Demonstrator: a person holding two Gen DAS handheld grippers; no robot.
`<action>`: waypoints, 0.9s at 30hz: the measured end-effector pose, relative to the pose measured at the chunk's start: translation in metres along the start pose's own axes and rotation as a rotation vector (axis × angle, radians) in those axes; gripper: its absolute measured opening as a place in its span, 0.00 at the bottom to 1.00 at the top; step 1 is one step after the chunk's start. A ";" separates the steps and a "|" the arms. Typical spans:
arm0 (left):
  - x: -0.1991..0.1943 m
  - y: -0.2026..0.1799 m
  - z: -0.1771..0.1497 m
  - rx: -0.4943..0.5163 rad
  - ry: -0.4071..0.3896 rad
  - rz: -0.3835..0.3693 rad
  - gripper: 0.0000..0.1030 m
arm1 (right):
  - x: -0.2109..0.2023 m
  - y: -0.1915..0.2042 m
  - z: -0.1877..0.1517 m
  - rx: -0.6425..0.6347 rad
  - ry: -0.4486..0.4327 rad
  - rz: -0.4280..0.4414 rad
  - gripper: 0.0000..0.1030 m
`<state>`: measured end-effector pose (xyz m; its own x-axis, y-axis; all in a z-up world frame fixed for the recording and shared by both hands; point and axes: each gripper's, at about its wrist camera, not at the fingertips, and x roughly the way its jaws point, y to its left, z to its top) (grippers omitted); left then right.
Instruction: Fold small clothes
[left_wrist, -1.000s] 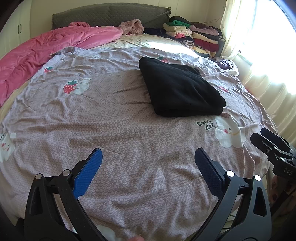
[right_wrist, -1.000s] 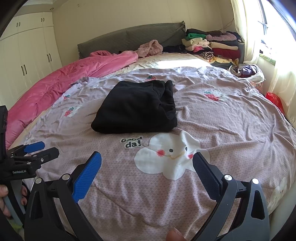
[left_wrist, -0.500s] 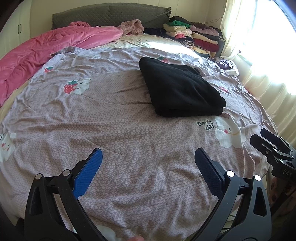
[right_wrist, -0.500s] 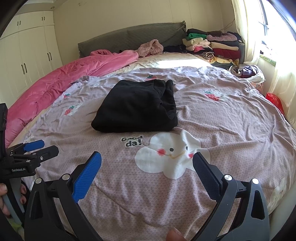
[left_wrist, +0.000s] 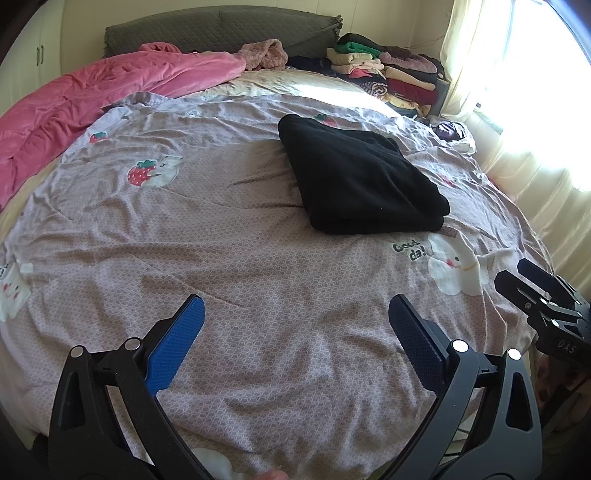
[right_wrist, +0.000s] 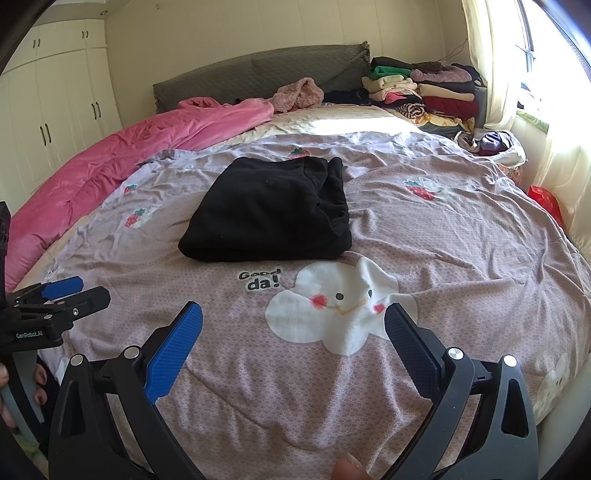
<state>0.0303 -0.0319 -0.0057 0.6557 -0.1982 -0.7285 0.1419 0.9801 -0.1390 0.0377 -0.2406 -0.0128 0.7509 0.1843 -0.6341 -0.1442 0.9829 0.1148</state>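
a pink quilt (left_wrist: 74, 107) lies bunched along the left side of the bed, running back toward the grey headboard (left_wrist: 221, 27), with white wardrobe doors (right_wrist: 55, 96) standing against the wall behind it in the right wrist view. low in the left wrist view, the left gripper (left_wrist: 293, 325) hangs above the near edge of the mauve bedsheet (left_wrist: 240, 266), its blue-padded fingers (left_wrist: 177, 345) spread wide apart and holding nothing. a strawberry print (left_wrist: 151, 171) marks the sheet to the left of centre. toward the middle of the bed, the black garment (left_wrist: 354, 181) rests flat on the sheet as a neat folded rectangle, apart from both grippers and just beyond the words "good da!" (right_wrist: 260, 280) and a white cloud face (right_wrist: 336, 302). in the right wrist view the same black garment (right_wrist: 273, 210) shows its stacked layers along the right edge. the right gripper (right_wrist: 293, 325) is likewise released, fingers (right_wrist: 175, 350) wide apart above the sheet near the cloud face, gripping nothing; in the left wrist view it shows at the far right edge (left_wrist: 539, 295). at the back right, a stack of folded clothes (left_wrist: 388, 77) sits by the headboard, and pale curtains (left_wrist: 524, 122) glow with daylight along the right side of the room.
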 end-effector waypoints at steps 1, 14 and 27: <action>-0.001 0.000 0.000 0.000 -0.001 -0.003 0.91 | 0.000 0.000 0.000 -0.001 0.001 -0.001 0.96; 0.003 0.015 -0.001 -0.030 0.036 0.050 0.91 | -0.010 -0.032 -0.011 0.064 0.004 -0.136 0.96; 0.000 0.279 0.036 -0.435 0.034 0.471 0.91 | -0.120 -0.346 -0.110 0.680 -0.001 -0.864 0.96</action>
<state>0.0964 0.2411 -0.0203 0.5498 0.2484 -0.7975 -0.4740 0.8790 -0.0530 -0.0736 -0.6038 -0.0601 0.4281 -0.5680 -0.7029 0.8157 0.5777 0.0299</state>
